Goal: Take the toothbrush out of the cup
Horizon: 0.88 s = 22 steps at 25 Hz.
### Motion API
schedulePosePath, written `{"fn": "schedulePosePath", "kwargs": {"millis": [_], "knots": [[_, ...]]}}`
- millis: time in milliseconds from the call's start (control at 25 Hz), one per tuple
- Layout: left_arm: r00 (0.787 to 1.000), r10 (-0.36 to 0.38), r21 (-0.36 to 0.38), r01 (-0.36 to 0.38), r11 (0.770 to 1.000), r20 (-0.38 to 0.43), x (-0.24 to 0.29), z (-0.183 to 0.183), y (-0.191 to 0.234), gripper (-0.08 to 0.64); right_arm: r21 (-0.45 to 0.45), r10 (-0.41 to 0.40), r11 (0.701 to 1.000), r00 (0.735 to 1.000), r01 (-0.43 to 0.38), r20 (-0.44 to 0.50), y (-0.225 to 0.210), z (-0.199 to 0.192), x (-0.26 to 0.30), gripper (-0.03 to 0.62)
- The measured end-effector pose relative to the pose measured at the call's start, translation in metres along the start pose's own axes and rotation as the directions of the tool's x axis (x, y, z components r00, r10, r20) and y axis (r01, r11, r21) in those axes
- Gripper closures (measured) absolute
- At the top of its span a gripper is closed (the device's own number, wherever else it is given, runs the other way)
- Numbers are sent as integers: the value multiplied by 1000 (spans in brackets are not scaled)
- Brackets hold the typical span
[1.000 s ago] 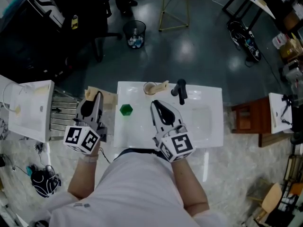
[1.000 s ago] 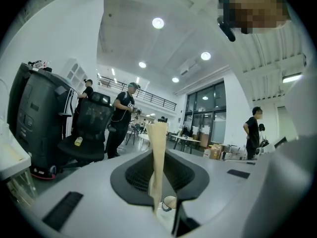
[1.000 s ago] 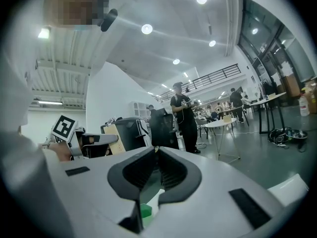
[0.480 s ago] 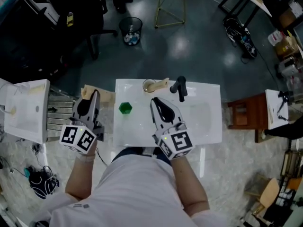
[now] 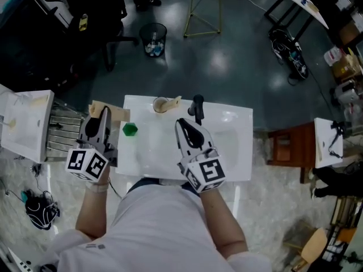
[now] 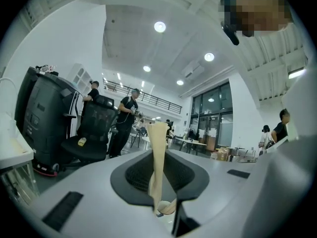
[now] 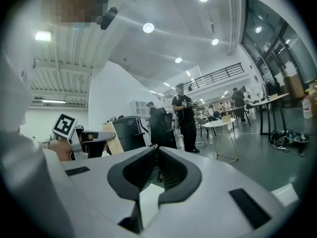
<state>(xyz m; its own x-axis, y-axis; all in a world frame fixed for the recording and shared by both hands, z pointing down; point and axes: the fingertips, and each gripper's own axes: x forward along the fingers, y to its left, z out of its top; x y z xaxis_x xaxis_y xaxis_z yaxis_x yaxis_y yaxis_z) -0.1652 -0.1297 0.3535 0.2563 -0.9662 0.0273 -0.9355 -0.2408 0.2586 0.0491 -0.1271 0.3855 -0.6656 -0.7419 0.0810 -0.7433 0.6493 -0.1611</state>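
A small beige cup (image 5: 161,105) stands at the back edge of the white sink top (image 5: 227,163), with a pale stick, apparently the toothbrush (image 5: 175,101), poking out to its right. My right gripper (image 5: 182,123) hovers over the sink in front of the cup, shut and empty (image 7: 157,150). My left gripper (image 5: 104,112) is off the sink's left side, shut on a flat beige piece (image 6: 158,152) that stands edge-on between the jaws. The right gripper view shows the left gripper (image 7: 94,137) and that piece, but neither gripper view shows the cup.
A green block (image 5: 130,130) sits on the sink's left part and a black tap (image 5: 197,107) right of the cup. A white unit (image 5: 25,123) stands far left, a brown stool (image 5: 289,146) right. People (image 7: 184,115) and office chairs (image 6: 96,128) stand beyond.
The sink and its things have slid left in the head view. Against the sink, both grippers sit slightly further right; the right one is nearer the tap. Neither grip has changed.
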Motion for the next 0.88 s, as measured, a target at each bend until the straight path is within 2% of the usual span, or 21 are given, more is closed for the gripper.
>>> {"fn": "schedulePosePath", "kwargs": {"millis": [400,880], "knots": [[992,130,16,-130,991,-5,17,-26,-109,495,49,102,994,995,-100,-25,-100,-2,-65,560],[977,214,37,-214,976,-8,21,-47,-198,495,88,200,976,979,-197,-28,-157,-2,-119,560]]}}
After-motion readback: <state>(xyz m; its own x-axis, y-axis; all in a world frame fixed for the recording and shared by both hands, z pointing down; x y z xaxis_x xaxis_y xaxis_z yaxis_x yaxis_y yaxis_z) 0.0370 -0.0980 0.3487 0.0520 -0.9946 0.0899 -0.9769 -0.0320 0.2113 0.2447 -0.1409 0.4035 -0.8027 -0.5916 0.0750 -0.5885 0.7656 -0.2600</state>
